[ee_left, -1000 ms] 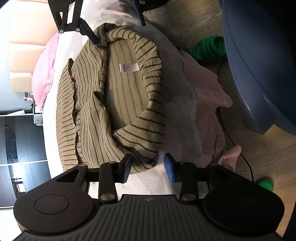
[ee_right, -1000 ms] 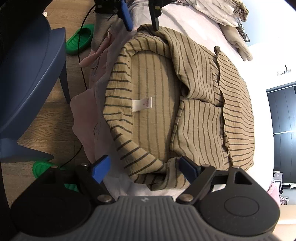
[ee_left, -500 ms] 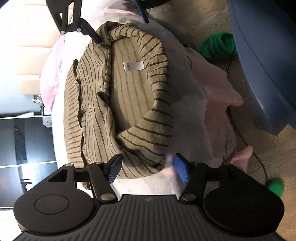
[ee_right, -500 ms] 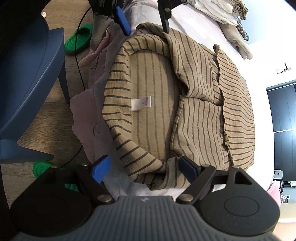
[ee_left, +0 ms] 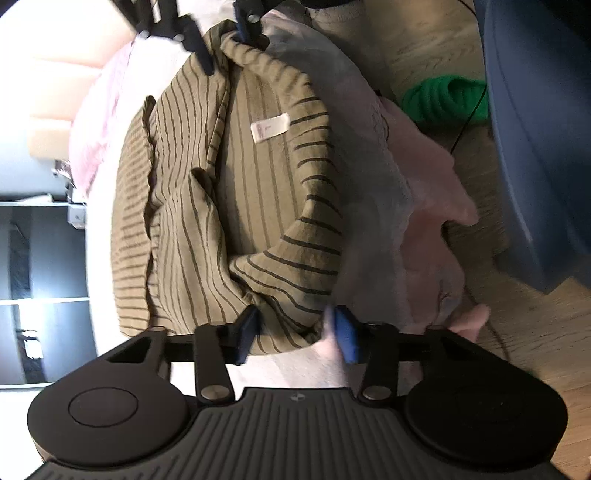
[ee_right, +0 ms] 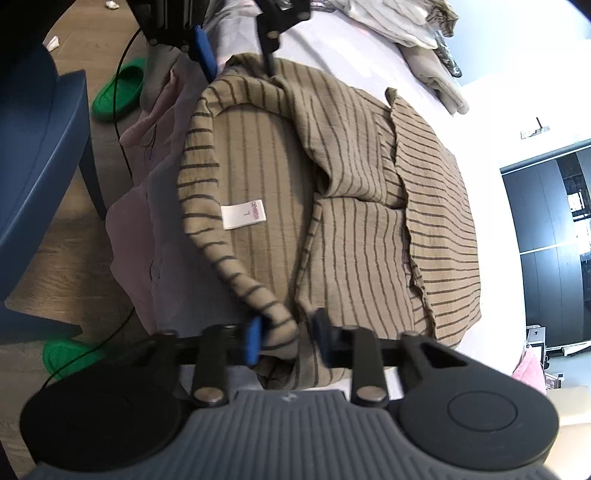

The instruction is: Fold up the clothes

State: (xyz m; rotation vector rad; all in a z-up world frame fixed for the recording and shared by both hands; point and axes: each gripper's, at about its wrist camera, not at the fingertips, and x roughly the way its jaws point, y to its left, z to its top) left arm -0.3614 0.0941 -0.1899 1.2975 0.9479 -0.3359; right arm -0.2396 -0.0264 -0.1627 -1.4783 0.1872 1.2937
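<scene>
Both claws closing on shirt collar corners.
Left gripper (ee_left: 295, 334) and right gripper (ee_right: 286, 338) have just pinched the striped shirt (ee_right: 362, 221); soft, light, limp, grab bunched edges.

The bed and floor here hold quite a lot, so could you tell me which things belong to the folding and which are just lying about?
In the job:
- striped shirt
- left gripper
- right gripper

Lying about:
- pink cloth
- green slippers
- blue chair
- pile of pale clothes

A white size tag (ee_right: 244, 214) sewn inside the neck of the striped shirt (ee_right: 369, 229) reads "L", with a line of pink print along one end too small to make out.
</scene>
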